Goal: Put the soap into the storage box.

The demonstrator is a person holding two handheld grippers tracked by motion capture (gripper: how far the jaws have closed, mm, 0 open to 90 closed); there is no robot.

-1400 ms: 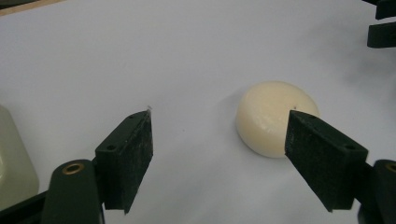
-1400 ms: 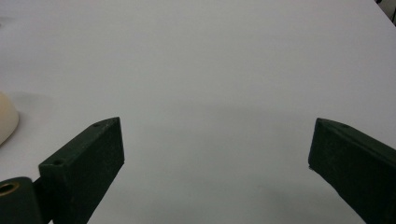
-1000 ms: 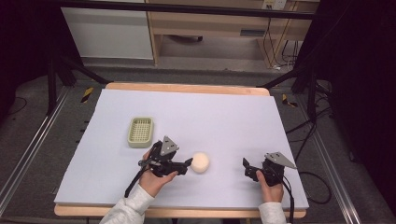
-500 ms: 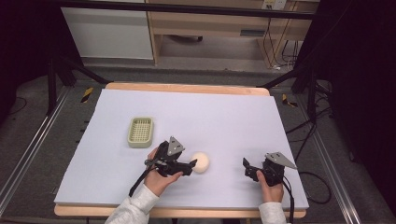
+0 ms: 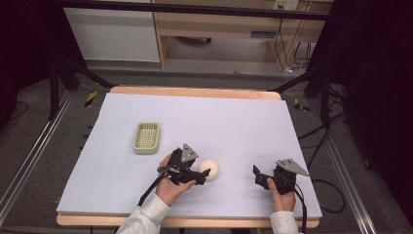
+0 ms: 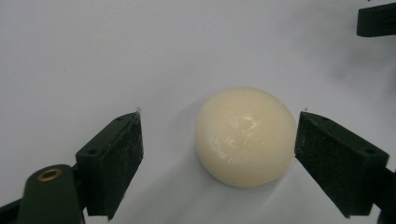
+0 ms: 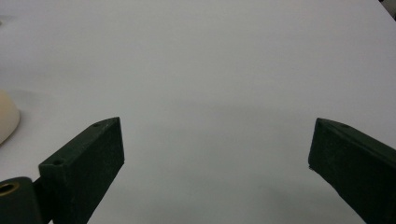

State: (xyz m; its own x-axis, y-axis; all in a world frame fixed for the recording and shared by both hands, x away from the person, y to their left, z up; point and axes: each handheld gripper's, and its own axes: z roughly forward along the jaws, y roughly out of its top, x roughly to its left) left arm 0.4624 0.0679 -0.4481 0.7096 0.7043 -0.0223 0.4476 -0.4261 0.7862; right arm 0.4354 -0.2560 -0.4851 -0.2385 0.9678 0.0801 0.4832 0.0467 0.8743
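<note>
- Soap bar (image 6: 245,135): cream, domed, glossy; front-centre of table (image 5: 243,122), green soap dish (image 5: 146,138) at its 10 o'clock.
- Likely slippery, firm, light; grip across widest flanks.
- Left gripper (image 6: 217,149): spread, straddling it.
- Right gripper (image 7: 215,158): spread, empty.

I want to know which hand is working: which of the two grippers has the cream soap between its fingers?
The left gripper: the soap lies between its open fingers. The right gripper is apart, over bare table.

Left gripper (image 5: 203,174), right gripper (image 5: 258,176): black bodies, 2 black jaws each, grey triangular plates, black cables; light grey sleeves (image 5: 143,219).
</note>
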